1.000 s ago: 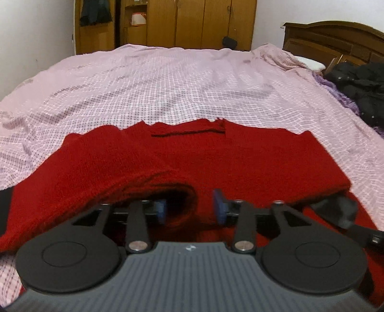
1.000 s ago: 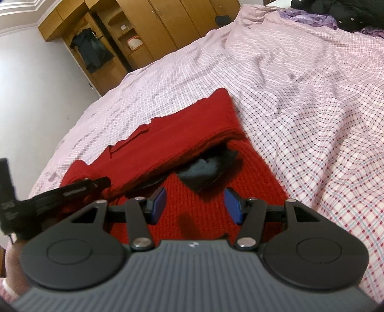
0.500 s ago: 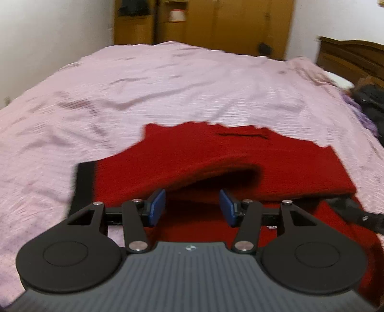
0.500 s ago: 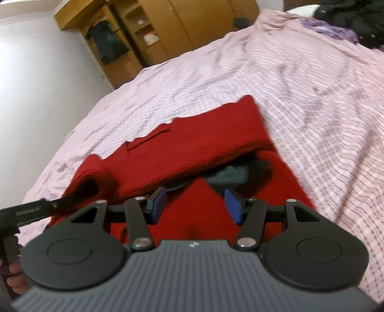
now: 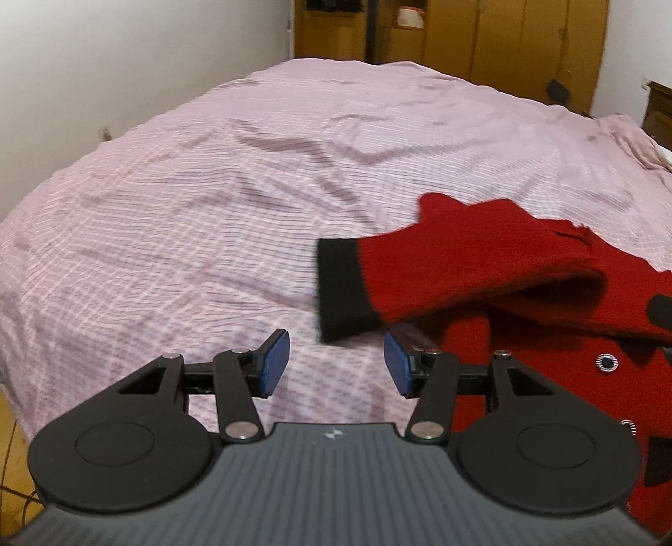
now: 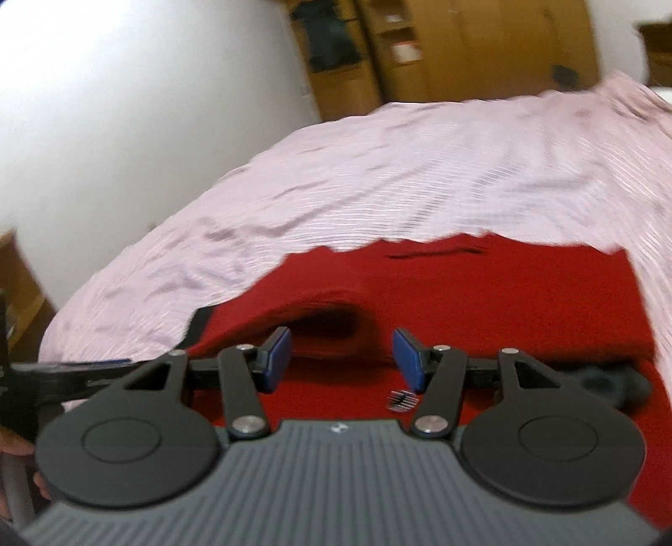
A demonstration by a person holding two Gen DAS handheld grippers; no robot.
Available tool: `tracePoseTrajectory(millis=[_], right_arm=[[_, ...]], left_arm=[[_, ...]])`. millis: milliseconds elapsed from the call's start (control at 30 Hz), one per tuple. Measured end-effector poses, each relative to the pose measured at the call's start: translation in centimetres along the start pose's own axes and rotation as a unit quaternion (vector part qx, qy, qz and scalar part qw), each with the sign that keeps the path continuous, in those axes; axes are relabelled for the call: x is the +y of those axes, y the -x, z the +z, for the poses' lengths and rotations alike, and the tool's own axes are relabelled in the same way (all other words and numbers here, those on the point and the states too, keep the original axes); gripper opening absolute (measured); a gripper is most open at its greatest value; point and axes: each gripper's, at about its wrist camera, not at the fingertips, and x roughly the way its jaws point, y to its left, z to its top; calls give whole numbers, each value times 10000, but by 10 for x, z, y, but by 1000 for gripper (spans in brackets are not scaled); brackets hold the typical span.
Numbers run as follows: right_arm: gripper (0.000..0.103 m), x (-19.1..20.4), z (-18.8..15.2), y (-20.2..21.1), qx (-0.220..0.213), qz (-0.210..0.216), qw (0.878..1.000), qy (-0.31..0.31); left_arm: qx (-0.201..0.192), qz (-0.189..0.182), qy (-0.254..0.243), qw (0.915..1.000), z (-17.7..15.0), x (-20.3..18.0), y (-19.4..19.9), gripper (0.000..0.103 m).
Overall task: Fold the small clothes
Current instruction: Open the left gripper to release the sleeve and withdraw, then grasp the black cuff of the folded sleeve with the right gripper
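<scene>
Left claw (image 5: 332, 363) is hanging part-open and empty over the pink checked bedsheet (image 5: 210, 218); the red knitted cardigan with black cuff (image 5: 483, 269) is lying just ahead to its right, one sleeve folded across. Right claw (image 6: 340, 363) is likewise part-open, empty, hovering above the cardigan. Next fold probably needs an edge pinched and laid flat. Wooden wardrobes (image 5: 495, 38) beyond the bed, white wall left.

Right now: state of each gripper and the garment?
left gripper: open, nothing between the pads.
right gripper: open, nothing gripped.
red sweater: on the bed, top part folded over the lower part.
black cuff: lying flat on the bedsheet.
</scene>
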Motion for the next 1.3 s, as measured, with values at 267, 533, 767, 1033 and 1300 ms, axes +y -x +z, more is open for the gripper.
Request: tracePoseTrajectory(millis=[267, 533, 767, 1033, 1300], right_arm=[[57, 65, 13, -37, 320, 340, 9943, 955], [74, 121, 3, -79, 560, 216, 9657, 2528], [74, 152, -14, -117, 931, 71, 9294, 3569], [73, 164, -34, -145, 895, -73, 9118, 4007], [32, 161, -35, -151, 906, 113, 9225, 3750]], left_arm=[[43, 181, 208, 9996, -7, 32, 3, 58], [151, 445, 405, 9981, -18, 58, -1, 58], [209, 426, 691, 9965, -22, 78, -4, 58], [313, 389, 678, 9964, -25, 78, -11, 58], [332, 401, 645, 9966, -25, 77, -14, 58]])
